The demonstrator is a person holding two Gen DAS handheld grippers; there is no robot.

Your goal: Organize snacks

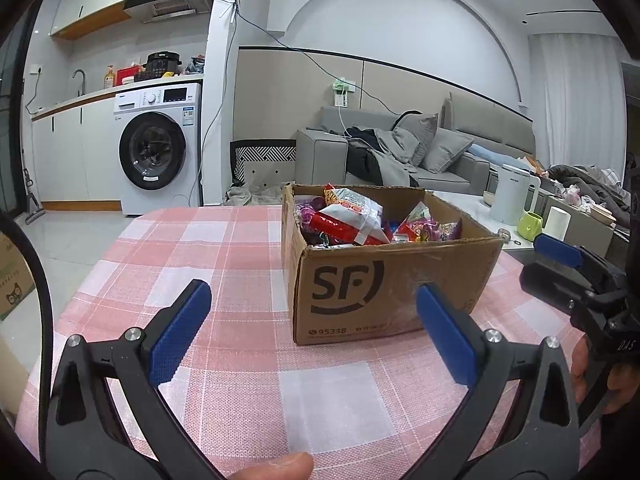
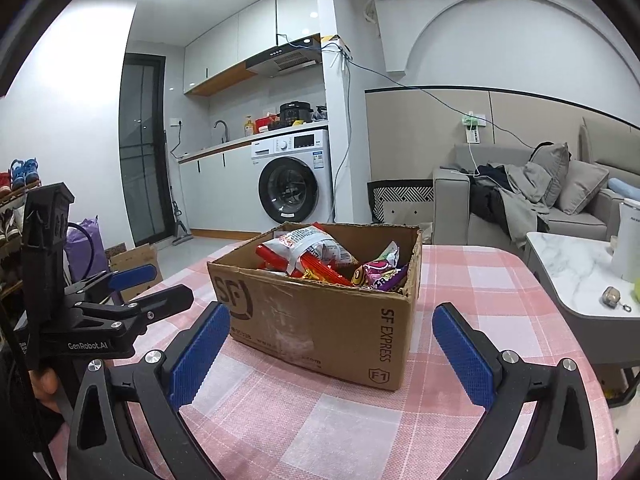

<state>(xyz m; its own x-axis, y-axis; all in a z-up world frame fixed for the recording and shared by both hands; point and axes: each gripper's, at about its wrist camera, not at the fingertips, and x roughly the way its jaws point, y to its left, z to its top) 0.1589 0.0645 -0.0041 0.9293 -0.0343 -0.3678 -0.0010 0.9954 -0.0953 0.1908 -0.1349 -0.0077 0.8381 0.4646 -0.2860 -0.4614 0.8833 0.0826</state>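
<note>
An open brown SF cardboard box stands on the pink checked tablecloth and holds several snack packets, red, white and purple. My left gripper is open and empty, just in front of the box's left front corner. My right gripper is open and empty, facing the box with its snacks from the near side. Each gripper shows in the other's view: the right one at the right edge, the left one at the left edge.
A white marble side table with a white kettle, a green cup and a paper roll stands right of the table. A grey sofa is behind, a washing machine far left. A cardboard box sits on the floor.
</note>
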